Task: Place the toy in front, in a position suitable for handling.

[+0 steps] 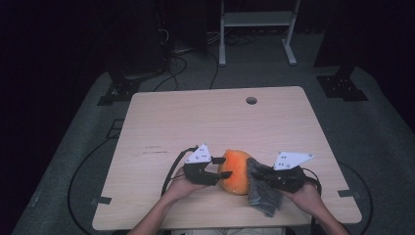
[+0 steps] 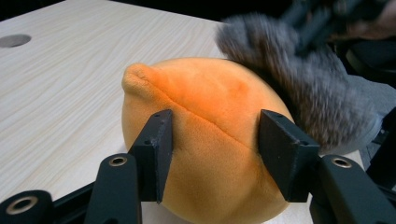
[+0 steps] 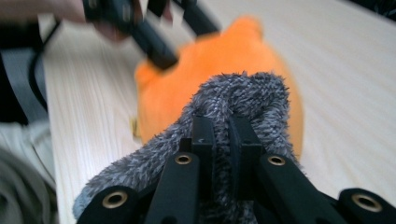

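Note:
A round orange plush toy (image 1: 236,171) lies on the wooden table (image 1: 195,117) near its front edge. My left gripper (image 1: 222,167) comes at it from the left. In the left gripper view its jaws (image 2: 219,154) press into the plush (image 2: 210,102) on both sides of a seam. My right gripper (image 1: 257,172) is shut on a grey fuzzy cloth (image 1: 262,193), held against the plush's right side. In the right gripper view the cloth (image 3: 243,93) folds over the closed jaws (image 3: 223,126), with the plush (image 3: 187,84) behind it. The cloth (image 2: 299,79) looks blurred.
A round cable hole (image 1: 251,100) sits near the table's far edge. A white metal frame (image 1: 257,24) and dark stands stand on the floor beyond, with cables (image 1: 186,63) running across the carpet. Bare tabletop stretches behind the plush.

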`<state>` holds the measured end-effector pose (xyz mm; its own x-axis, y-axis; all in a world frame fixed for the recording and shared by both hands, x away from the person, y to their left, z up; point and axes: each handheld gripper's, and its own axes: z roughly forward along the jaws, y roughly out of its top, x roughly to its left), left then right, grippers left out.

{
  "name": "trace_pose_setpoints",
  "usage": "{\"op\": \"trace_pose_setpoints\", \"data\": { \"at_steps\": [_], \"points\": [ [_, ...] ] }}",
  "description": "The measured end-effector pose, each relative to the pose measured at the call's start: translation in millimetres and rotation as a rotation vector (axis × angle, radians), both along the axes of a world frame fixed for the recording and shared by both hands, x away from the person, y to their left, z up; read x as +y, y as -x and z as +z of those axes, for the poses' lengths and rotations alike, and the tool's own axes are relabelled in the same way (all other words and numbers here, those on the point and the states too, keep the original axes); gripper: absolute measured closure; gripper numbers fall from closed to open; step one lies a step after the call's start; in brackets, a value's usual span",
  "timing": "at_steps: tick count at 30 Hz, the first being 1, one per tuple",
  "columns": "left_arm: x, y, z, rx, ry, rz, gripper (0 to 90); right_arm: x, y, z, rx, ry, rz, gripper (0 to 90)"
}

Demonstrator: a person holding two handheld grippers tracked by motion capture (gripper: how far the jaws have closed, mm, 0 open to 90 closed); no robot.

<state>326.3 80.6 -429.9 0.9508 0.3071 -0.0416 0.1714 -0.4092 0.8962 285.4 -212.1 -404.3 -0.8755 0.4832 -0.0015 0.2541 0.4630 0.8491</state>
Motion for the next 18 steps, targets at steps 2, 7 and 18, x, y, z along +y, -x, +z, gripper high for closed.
{"op": "trace_pose_setpoints", "data": {
  "at_steps": [2,7,18],
  "points": [
    [-2.7,3.6,0.4,-0.026,-0.010,-0.026,46.9,3.5,-4.6,5.7,0.001,-0.039,0.009,82.1],
    [0.7,5.0,0.8,-0.018,-0.018,-0.045,46.5,23.6,-19.6,6.9,-0.002,-0.014,0.028,82.1],
    [0.5,6.6,-1.2,-0.023,-0.006,-0.044,50.0,8.2,-12.7,3.3,0.042,-0.013,0.030,82.0]
  ]
}}
